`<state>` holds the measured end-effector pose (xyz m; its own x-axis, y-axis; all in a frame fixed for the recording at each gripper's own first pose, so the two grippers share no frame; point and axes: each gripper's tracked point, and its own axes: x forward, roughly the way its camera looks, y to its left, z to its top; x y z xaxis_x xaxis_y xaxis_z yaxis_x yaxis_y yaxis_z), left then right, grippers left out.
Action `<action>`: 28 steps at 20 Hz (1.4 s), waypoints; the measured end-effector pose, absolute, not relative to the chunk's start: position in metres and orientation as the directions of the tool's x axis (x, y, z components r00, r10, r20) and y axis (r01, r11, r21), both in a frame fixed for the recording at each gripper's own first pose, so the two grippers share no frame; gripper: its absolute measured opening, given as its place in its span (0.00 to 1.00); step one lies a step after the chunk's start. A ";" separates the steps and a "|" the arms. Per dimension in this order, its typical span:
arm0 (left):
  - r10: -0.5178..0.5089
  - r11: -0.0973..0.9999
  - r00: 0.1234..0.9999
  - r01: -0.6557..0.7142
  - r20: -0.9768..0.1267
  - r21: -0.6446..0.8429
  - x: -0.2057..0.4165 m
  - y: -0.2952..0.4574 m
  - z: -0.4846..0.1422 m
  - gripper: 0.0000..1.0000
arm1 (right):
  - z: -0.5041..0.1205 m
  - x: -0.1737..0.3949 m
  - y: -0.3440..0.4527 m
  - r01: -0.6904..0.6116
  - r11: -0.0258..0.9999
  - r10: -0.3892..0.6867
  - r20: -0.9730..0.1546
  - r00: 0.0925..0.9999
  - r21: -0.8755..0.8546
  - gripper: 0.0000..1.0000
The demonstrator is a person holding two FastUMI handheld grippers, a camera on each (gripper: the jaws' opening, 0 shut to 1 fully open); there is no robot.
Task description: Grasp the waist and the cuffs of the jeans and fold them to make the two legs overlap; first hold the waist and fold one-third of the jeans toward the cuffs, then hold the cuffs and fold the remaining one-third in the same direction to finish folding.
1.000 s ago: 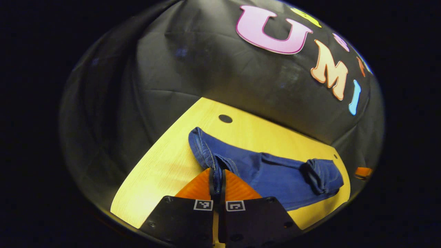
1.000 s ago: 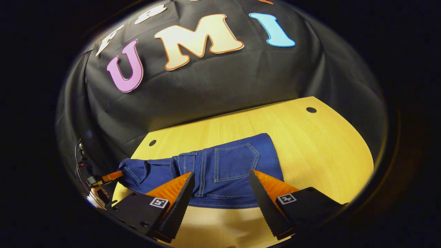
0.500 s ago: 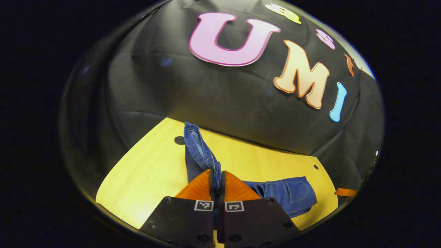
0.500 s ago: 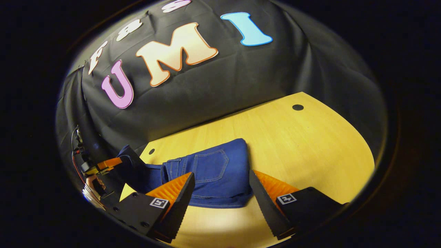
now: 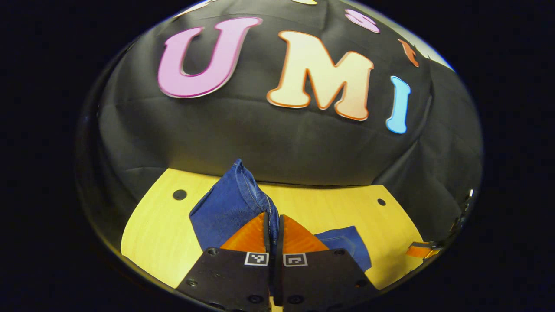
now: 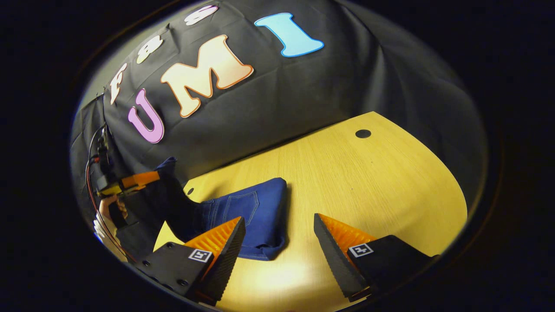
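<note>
Pinching the cuff end of the jeans [image 5: 230, 208], left gripper [image 5: 273, 225] has its fingers pressed together on denim, lifted off the tabletop [image 6: 368, 182]. Right gripper [image 6: 279, 236] is spread and holds nothing near the front edge. Risks: thin pinch slips, or pull drags the unpinned folded stack [image 6: 256, 216] askew.

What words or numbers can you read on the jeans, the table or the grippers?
Jeans: none, just plain denim and stitching.
Table: none, bare wood.
Left gripper and right gripper: none, just small square pattern tags with no letters or numbers.
</note>
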<state>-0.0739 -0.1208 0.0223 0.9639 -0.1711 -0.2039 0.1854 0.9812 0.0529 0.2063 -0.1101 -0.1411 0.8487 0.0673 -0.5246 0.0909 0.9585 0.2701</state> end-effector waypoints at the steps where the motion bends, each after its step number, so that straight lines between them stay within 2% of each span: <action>1: -0.184 0.977 0.960 0.202 -0.212 0.065 -0.072 -0.137 0.022 0.00 | -0.141 0.206 -0.111 0.085 0.955 0.080 -0.524 0.848 0.283 0.98; 10: -0.352 0.913 0.888 0.396 -0.297 0.100 -0.068 -0.280 -0.025 0.00 | -0.154 0.196 -0.128 0.084 0.950 0.096 -0.537 0.838 0.301 0.98; 18: -0.335 0.777 0.828 0.512 -0.449 0.366 -0.113 -0.302 -0.142 0.00 | -0.158 0.186 -0.147 0.109 0.959 0.055 -0.549 0.834 0.262 0.98; 20: -0.316 0.762 0.812 0.525 -0.491 0.379 -0.126 -0.294 -0.177 0.00 | -0.157 0.183 -0.146 0.097 0.962 0.062 -0.547 0.835 0.256 0.98; 23: -0.301 0.787 0.817 0.504 -0.493 0.355 -0.131 -0.284 -0.207 0.00 | -0.158 0.180 -0.143 0.080 0.967 0.069 -0.550 0.832 0.242 0.98; 25: -0.327 0.808 0.789 0.519 -0.520 0.279 -0.134 -0.289 -0.226 0.06 | -0.158 0.176 -0.141 0.067 0.971 0.074 -0.553 0.830 0.231 0.98; 26: -0.342 0.823 0.778 0.519 -0.527 0.233 -0.141 -0.294 -0.233 0.31 | -0.158 0.174 -0.140 0.063 0.973 0.074 -0.553 0.830 0.224 0.98; 28: -0.361 0.843 0.790 0.504 -0.496 0.190 -0.152 -0.302 -0.224 0.55 | -0.155 0.169 -0.137 0.058 0.974 0.075 -0.554 0.829 0.219 0.98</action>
<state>-0.1519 -0.3018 -0.2236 0.7897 -0.3607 -0.4963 0.5041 0.8426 0.1897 0.1686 -0.1365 -0.1548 0.8290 0.0754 -0.5541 0.0580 0.9739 0.2193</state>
